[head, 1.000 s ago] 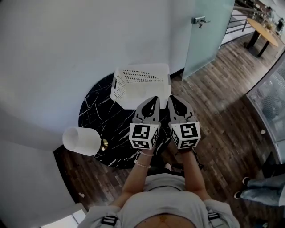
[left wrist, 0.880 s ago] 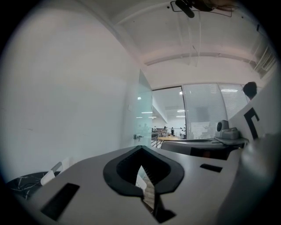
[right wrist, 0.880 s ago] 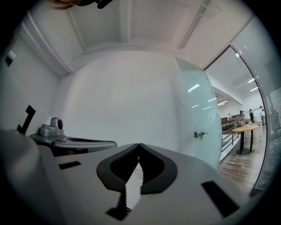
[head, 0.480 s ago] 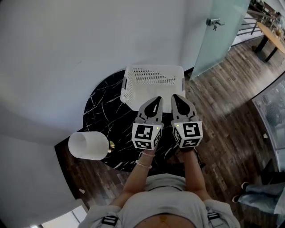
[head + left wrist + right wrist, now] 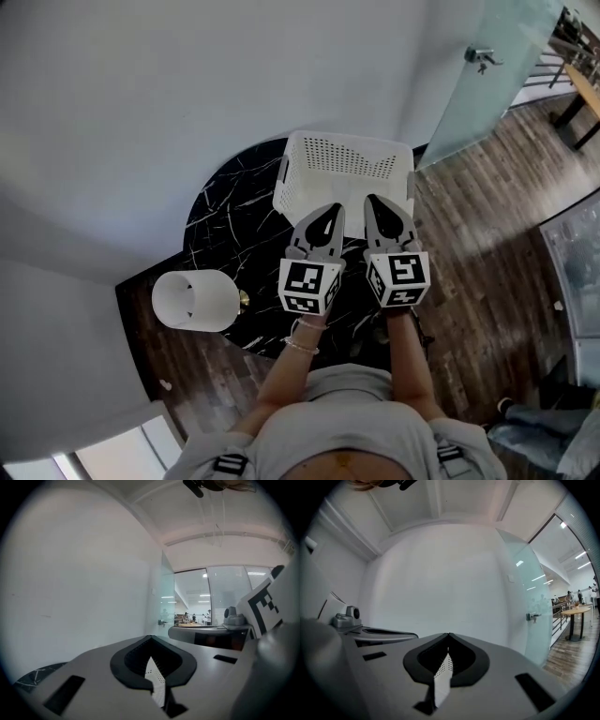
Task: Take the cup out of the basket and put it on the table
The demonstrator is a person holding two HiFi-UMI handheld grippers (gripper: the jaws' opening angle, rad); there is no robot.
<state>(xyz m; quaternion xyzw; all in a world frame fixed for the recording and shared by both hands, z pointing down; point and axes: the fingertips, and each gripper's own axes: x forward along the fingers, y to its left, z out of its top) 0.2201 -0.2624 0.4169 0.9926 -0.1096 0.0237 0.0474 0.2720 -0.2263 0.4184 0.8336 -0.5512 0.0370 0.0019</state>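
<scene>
1. Round black marble worktop with white veins [image 5: 225, 220], set against a plain white wall [image 5: 141, 103]; dark wooden plank floor [image 5: 487, 272] around it.
2. White perforated plastic basket [image 5: 345, 173], upright on the far right part of the worktop, close to the wall; its right end reaches the worktop's edge.
3. Cup: cannot be made out in any view; the inside of the basket shows only as white.
4. Left claw [image 5: 327, 214], clenched, its two jaws meeting at the tip with nothing gripped; a sliver of the basket's perforated wall shows through the gap behind the tip in the left gripper view.
5. Right claw [image 5: 375, 202], likewise clenched and empty; held just beside the left claw, both pointing level towards the basket.
6. In the head view both tips lie over the near rim of the basket; whether they touch it cannot be told.
7. White cylindrical lampshade [image 5: 195, 300], at the near left edge of the worktop, well apart from the basket.
8. Frosted glass door [image 5: 478, 94] with a metal handle [image 5: 480, 58], to the right of the wall.
</scene>
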